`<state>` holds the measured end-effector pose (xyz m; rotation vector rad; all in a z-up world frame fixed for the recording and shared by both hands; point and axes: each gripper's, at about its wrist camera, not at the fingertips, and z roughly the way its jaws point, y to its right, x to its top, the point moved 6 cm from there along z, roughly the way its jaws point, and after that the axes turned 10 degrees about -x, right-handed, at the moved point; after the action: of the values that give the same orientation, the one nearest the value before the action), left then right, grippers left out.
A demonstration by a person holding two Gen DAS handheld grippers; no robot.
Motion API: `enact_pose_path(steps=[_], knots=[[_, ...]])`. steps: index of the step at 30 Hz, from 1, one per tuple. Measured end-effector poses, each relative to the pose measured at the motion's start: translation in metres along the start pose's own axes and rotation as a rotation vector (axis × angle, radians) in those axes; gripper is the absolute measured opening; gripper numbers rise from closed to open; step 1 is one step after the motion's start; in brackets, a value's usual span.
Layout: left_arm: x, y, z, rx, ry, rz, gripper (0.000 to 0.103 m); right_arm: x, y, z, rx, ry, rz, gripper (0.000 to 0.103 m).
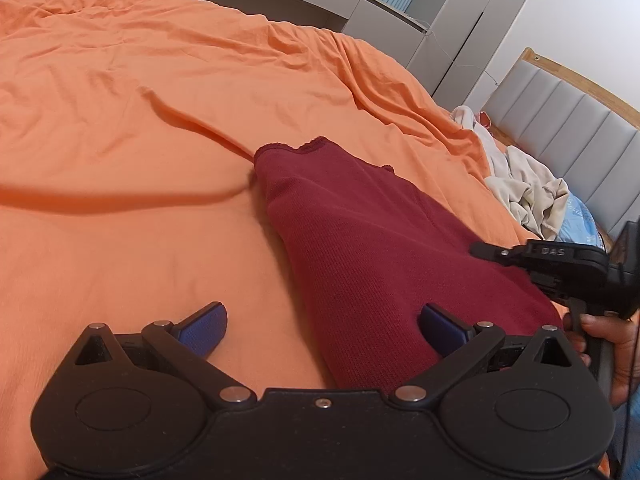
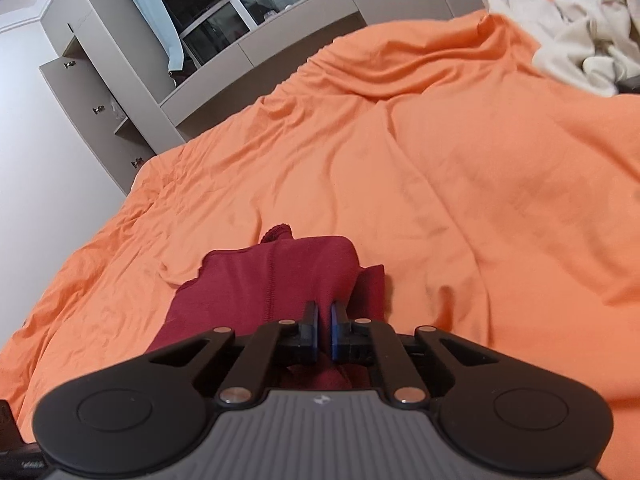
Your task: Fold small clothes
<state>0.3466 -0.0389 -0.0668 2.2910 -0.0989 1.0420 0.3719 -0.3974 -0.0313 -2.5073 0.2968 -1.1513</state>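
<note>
The right gripper (image 2: 324,330) pinches the dark red ribbed knit garment (image 1: 360,248) on the orange bed sheet (image 1: 140,128); the left gripper (image 1: 322,330), fingers spread, straddles its near edge. A shallow pinch could slip, undoing the fold.

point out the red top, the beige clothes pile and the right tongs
red top (image 1: 360,240), left wrist view, middle of its ribbed body
beige clothes pile (image 2: 580,28), right wrist view, centre of the heap
right tongs (image 2: 324,332), right wrist view, between the tips, pinching the top
</note>
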Motion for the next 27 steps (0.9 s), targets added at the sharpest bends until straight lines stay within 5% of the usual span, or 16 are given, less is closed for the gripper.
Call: enact_pose_path(steps=[6,9,11,16,21,27], knots=[[0.000,-0.001,0.000,-0.008,0.000,0.004,0.103,-0.005,0.009,0.012,0.016,-0.051,0.046,0.011],[0.000,-0.001,-0.001,-0.007,0.001,0.003,0.103,-0.003,0.011,0.012,0.003,-0.045,0.049,0.030],[0.001,-0.001,0.000,-0.008,0.001,0.004,0.103,-0.004,0.014,0.011,0.010,-0.047,0.066,0.055],[0.000,-0.001,-0.003,-0.013,0.004,0.000,0.103,-0.003,0.019,0.015,0.028,-0.049,0.104,0.075],[0.004,-0.003,-0.005,-0.048,0.008,-0.034,0.103,-0.005,0.021,0.033,0.092,-0.086,0.171,0.075],[0.014,-0.006,-0.005,-0.105,-0.005,-0.086,0.103,-0.007,0.028,0.050,0.137,-0.131,0.245,0.063]])
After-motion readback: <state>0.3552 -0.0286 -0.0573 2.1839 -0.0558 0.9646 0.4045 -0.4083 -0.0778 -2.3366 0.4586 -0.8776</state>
